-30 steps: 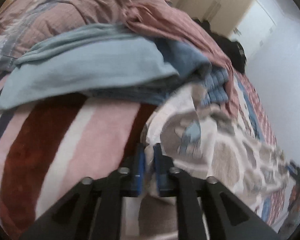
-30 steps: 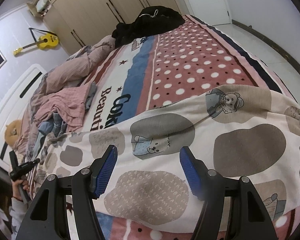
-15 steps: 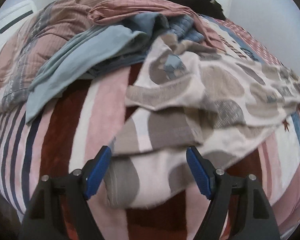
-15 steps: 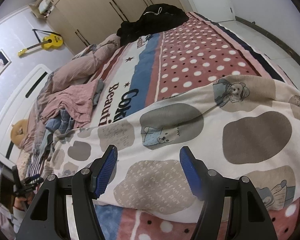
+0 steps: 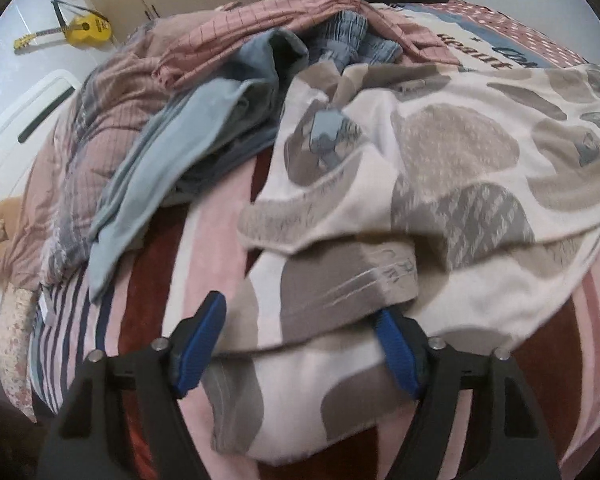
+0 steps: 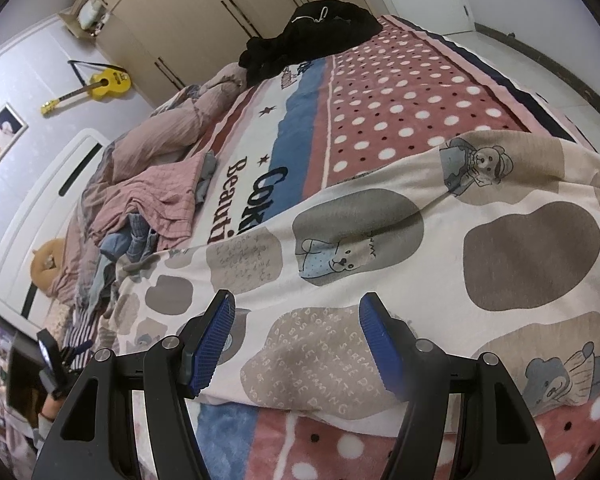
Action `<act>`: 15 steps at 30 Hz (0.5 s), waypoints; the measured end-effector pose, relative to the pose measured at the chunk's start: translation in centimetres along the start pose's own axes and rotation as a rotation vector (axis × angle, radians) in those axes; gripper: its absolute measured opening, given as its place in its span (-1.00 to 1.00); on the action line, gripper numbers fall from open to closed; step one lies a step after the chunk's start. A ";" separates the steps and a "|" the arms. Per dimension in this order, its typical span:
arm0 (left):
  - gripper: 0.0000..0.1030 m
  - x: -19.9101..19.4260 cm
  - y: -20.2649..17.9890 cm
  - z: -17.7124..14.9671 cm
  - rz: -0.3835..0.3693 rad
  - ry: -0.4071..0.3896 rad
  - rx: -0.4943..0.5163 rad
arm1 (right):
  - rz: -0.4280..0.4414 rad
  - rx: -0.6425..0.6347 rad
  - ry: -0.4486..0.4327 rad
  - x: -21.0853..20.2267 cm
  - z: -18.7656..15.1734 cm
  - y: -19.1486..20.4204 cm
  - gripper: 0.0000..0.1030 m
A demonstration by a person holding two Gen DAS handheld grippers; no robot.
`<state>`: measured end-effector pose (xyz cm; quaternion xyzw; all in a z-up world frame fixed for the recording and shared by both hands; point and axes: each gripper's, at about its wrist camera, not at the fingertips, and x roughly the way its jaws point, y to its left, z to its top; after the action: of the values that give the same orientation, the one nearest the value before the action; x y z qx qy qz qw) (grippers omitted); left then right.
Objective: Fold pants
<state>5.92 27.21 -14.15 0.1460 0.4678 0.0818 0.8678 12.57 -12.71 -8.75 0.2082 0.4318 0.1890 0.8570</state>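
The pants (image 5: 440,208) are cream with grey and beige patches and bear prints. They lie stretched across the bed, rumpled and partly folded over at the left wrist view's end. My left gripper (image 5: 300,348) is open, its jaws wide apart on either side of a folded fabric edge, holding nothing. In the right wrist view the pants (image 6: 440,248) lie flatter. My right gripper (image 6: 296,344) is open just above the pants' near edge, empty.
A pile of pink checked, light blue and plaid clothes (image 5: 228,92) lies beside the pants. A black garment (image 6: 312,36) sits at the bed's far end. The bed's blanket (image 6: 400,92) is dotted and striped. Wardrobes, a yellow guitar (image 6: 96,84) and the headboard (image 6: 40,208) stand behind.
My left gripper opened and let go of the pants' edge, then drew back and now hovers closer over the rumpled end. My right gripper stayed open, shifting only slightly.
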 end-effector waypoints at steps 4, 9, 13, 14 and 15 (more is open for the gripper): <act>-0.71 0.5 0.1 0.8 -0.066 0.004 -0.039 | 0.000 0.021 -0.001 0.0 0.0 -0.7 0.19; -0.87 1.1 3.7 0.7 -0.061 0.016 -0.235 | 0.003 0.035 0.006 0.2 -0.1 -0.9 0.19; -0.91 1.5 7.4 0.0 -0.047 0.012 -0.359 | -0.007 0.028 0.010 0.5 -0.1 -0.8 0.19; -0.91 1.9 8.1 -0.1 -0.052 0.021 -0.382 | -0.005 0.032 0.011 0.5 -0.1 -0.9 0.19; -0.91 2.5 9.0 -0.2 -0.058 0.028 -0.413 | -0.002 0.038 0.011 0.7 -0.1 -0.9 0.19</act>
<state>7.06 36.44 -13.28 -0.0496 0.4571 0.1531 0.8748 13.00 -13.09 -9.68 0.2230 0.4403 0.1810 0.8507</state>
